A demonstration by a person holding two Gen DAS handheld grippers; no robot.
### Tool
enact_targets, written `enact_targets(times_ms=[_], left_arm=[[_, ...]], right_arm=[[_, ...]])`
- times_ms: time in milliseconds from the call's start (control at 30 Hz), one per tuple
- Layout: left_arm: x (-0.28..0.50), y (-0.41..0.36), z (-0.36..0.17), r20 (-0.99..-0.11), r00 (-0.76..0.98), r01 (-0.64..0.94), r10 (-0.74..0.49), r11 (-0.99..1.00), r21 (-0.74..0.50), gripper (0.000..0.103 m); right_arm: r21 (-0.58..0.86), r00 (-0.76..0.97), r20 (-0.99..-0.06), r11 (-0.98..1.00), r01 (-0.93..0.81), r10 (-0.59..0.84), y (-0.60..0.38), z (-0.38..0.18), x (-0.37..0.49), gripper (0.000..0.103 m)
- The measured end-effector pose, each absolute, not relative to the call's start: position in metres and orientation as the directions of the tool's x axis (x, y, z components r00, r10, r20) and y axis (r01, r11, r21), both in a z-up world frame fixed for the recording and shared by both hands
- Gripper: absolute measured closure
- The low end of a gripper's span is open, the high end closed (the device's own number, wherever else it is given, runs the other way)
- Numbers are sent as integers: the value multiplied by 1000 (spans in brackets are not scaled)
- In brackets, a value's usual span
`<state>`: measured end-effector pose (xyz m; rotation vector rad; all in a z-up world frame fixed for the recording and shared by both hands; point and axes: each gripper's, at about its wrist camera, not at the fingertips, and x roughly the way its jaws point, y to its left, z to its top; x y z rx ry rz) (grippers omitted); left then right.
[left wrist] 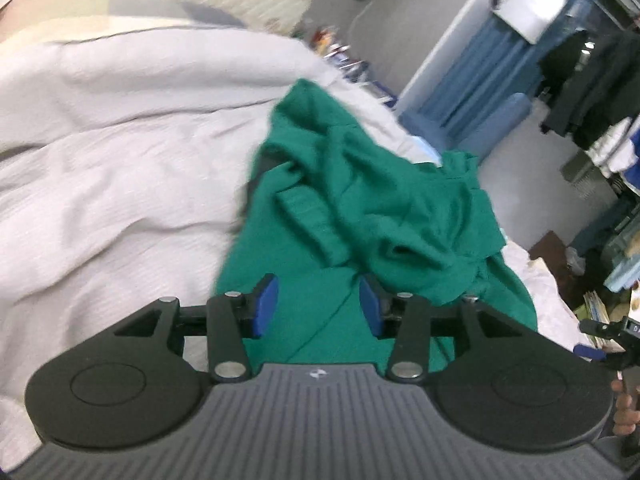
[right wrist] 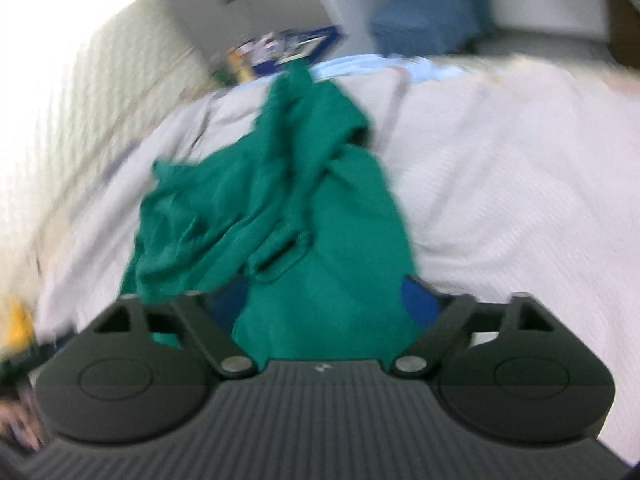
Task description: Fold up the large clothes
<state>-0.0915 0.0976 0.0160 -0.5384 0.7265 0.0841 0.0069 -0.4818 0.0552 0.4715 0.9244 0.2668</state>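
The crumpled green garment (left wrist: 360, 208) stretches lengthwise away from both released tools, left (left wrist: 318, 306) and right (right wrist: 324, 312).

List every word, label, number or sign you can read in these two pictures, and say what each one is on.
No text can be read in full.
"D": one pale letter, cut off by the picture's edge, on the right gripper in the left wrist view.
Small pale logo, no letters: on each gripper's grey ribbed body.
Packets on the far shelf: too blurred to read.

No readable text, small white logo mark on gripper body (left wrist: 318, 374), illegible
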Motion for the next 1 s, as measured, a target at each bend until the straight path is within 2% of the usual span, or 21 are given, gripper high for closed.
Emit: enact_targets(times_ms=[67, 167, 233, 433, 533, 667, 767, 933, 1000], left_arm=[[-100, 109, 14, -690, 719, -314, -89, 844, -436, 45], [-104, 125, 1, -732, 675, -395, -93, 793, -464, 45], [-100, 131, -9, -757, 643, -429, -115, 765, -480, 45], [-84, 131, -34, -833, 544, -508, -106, 748, -427, 45], [-79, 132, -42, -846, 521, -531, -114, 733, -426, 44], [-72, 132, -50, -846, 509, -534, -156, 714, -453, 38], [-70, 128, -55, -827, 506, -495, -244, 703, -511, 36], [-68, 114, -57, -813, 506, -442, -287, 724, -530, 32], [-70, 112, -54, -793, 519, -410, -317, 722, -557, 31]], right_arm=[[582, 552, -702, 809, 80, 450, -499, 38, 18, 15], [642, 493, -717, 742, 193, 492, -512, 8, 30, 15], [651, 474, -725, 720, 238, 499, -516, -6, 35, 15], [649, 465, -741, 695, 311, 484, -519, -23, 40, 15], [629, 428, -761, 718, 299, 488, -518, -29, 45, 15], [638, 403, -747, 741, 210, 529, -501, -28, 56, 15], [598, 378, -771, 787, 153, 512, -486, -28, 57, 15], [537, 303, -822, 834, 127, 483, -470, -38, 55, 15], [566, 291, -806, 816, 122, 515, -470, -37, 55, 13]])
